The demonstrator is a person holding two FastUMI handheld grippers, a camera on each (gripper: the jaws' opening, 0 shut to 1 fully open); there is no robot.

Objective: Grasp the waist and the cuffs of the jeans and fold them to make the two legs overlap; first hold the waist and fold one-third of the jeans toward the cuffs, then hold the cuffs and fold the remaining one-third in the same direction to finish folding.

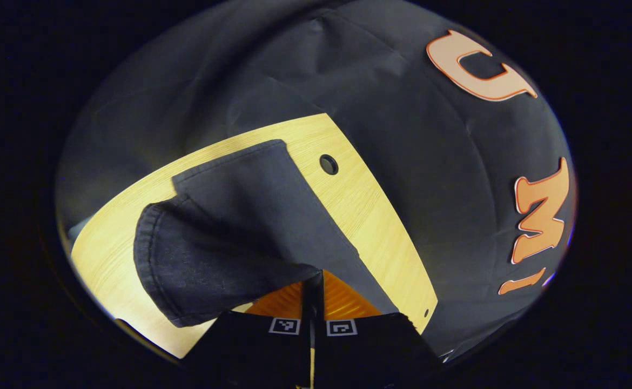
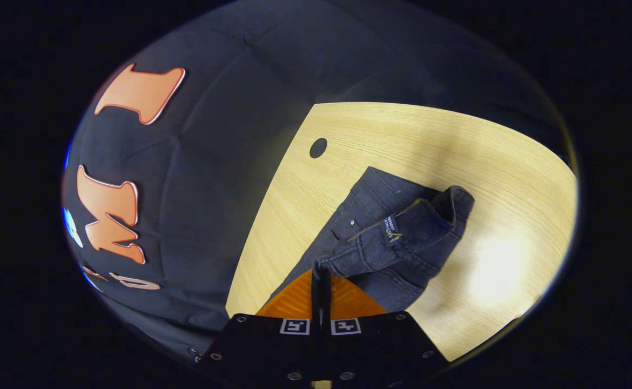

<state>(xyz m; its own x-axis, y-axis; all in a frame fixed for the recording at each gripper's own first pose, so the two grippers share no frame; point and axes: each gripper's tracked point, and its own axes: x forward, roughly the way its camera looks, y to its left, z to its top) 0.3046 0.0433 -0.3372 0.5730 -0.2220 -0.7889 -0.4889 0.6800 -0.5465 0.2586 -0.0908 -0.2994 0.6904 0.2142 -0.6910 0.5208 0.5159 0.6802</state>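
Left gripper (image 1: 311,278) jaws clamped on jeans (image 1: 224,237) cuff, right gripper (image 2: 320,270) jaws clamped on waist (image 2: 402,229), both lifted off wooden surface (image 2: 402,135).

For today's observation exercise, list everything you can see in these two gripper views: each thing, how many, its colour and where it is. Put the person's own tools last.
jeans: one pair, dark blue-black, lying on the table, the cuff end and the waist end each lifted and pinched.
label: one, dark, at the waist.
table: one, light wood, under the jeans.
hole: one, dark, in the table near its edge.
cloth wall: one, black, behind the table.
left gripper: one, shut on the cuff end.
right gripper: one, shut on the waist edge.
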